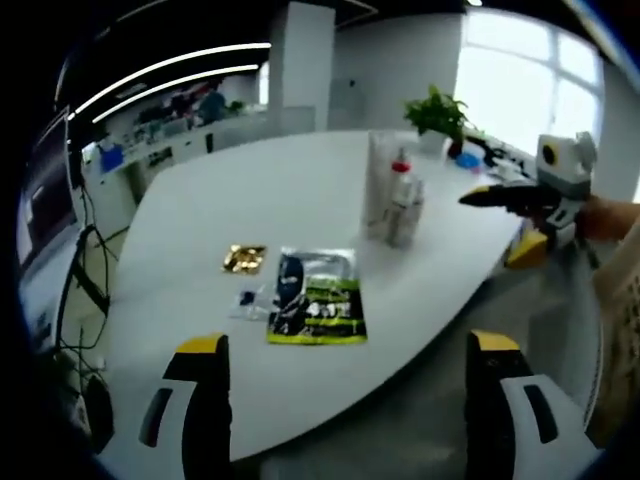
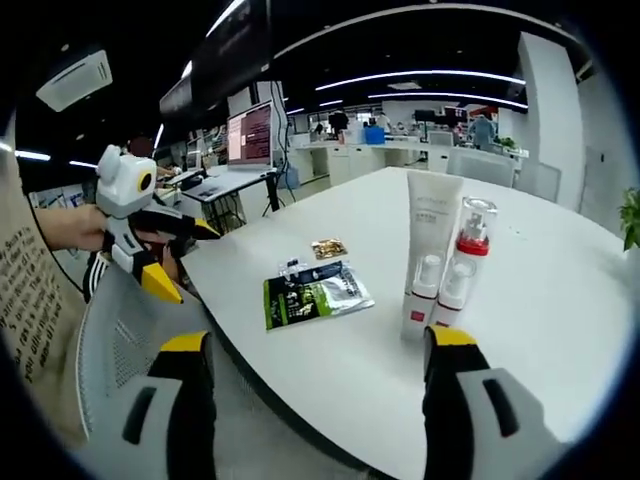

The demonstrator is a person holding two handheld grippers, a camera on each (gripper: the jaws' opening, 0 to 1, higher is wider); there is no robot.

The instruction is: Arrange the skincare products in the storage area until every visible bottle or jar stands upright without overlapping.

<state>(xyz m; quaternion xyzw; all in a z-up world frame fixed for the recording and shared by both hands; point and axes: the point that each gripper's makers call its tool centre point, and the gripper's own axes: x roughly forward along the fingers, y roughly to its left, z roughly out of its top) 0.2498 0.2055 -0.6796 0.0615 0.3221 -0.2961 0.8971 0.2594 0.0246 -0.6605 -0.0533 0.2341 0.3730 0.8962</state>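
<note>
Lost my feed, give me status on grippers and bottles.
Left hand-held gripper open, empty; right hand-held gripper open, empty. Skincare bottles upright, clustered on white table. Flat sachets lie beside them.

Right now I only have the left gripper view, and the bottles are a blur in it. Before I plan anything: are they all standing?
Observer: Yes. The right gripper view shows four, all upright: a tall white tube, a red-collared pump bottle and two small spray bottles in front.
Operator: Any overlapping?
Observer: The small ones stand close against the taller pair; I cannot tell if they touch.
Operator: Anything near my right gripper?
Observer: A grey mesh chair back sits off the table edge, beside the right gripper.
</note>
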